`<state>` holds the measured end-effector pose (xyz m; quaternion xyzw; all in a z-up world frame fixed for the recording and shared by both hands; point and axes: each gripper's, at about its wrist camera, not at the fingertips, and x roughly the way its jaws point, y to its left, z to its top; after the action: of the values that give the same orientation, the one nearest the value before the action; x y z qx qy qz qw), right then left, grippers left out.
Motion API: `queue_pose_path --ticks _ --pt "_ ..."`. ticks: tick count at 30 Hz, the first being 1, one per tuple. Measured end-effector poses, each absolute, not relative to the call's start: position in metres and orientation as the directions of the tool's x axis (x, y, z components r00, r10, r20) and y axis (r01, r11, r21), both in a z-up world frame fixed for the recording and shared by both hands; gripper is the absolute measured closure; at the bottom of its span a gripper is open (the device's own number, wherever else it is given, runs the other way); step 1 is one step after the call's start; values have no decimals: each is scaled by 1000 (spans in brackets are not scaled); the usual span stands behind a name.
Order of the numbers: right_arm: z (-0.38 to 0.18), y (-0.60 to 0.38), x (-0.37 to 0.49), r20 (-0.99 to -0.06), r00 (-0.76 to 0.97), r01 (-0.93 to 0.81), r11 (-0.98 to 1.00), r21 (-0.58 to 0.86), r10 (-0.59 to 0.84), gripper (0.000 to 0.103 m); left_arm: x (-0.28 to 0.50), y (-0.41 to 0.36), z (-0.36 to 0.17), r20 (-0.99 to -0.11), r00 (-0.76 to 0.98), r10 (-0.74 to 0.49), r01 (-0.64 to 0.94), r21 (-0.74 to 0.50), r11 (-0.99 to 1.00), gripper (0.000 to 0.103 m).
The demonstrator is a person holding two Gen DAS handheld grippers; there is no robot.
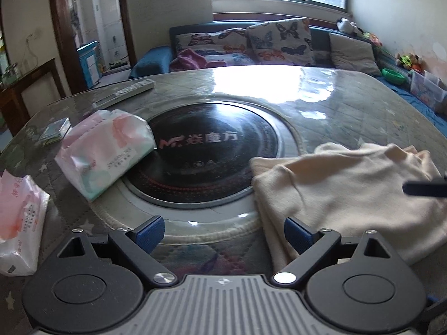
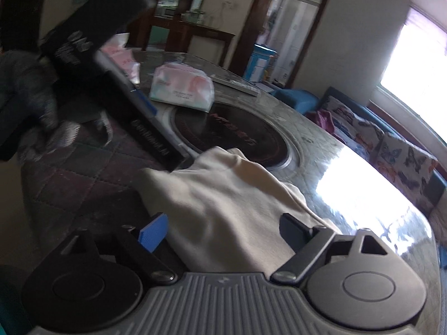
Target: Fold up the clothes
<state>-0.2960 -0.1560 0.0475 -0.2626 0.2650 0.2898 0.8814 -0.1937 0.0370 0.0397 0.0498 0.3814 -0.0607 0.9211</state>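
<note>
A cream garment [image 1: 343,195] lies bunched on the glass-topped table [image 1: 349,97], to the right of the black round hob. My left gripper [image 1: 225,234] hovers open just left of it. Its right blue pad [image 1: 299,236] sits over the cloth's left edge and nothing is between its fingers. From the right, a dark fingertip [image 1: 424,188] of the other gripper reaches over the garment. In the right wrist view my right gripper [image 2: 225,230] stands open low over the garment [image 2: 223,206]. The cloth lies between its fingers, and the pads do not press it.
Two pink-and-white tissue packs [image 1: 106,150] [image 1: 19,223], a small card box [image 1: 56,132] and a remote [image 1: 125,92] lie on the table's left side. The black hob [image 1: 206,150] fills the middle. A sofa with butterfly cushions [image 1: 251,44] stands behind.
</note>
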Motion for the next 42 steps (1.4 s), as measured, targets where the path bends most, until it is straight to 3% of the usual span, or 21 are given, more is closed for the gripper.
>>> queue_pose_path --ticks 3,8,21,28,33,42 --pt "46 -152 -296 -624 685 -662 679 -318 375 21 -192 42 41 -711 700 -67 131 35 991 9" --pt "47 -163 -290 -629 685 -639 719 -273 369 37 -193 48 41 -714 696 -77 119 9 993 9" --pt "53 -242 -219 -656 673 -408 911 55 342 51 -195 12 42 -708 686 -167 219 -18 976 9" --pt "40 -253 -176 -696 649 -325 939 112 308 54 -187 8 32 -733 661 -161 233 -3 972 9" --pt "51 -236 -199 -668 684 -408 913 -16 294 54 -183 24 38 -721 677 -146 195 -16 981 9" --pt "65 -163 -279 -673 597 -711 677 -190 437 54 -175 59 50 -711 694 -113 83 -77 994 10"
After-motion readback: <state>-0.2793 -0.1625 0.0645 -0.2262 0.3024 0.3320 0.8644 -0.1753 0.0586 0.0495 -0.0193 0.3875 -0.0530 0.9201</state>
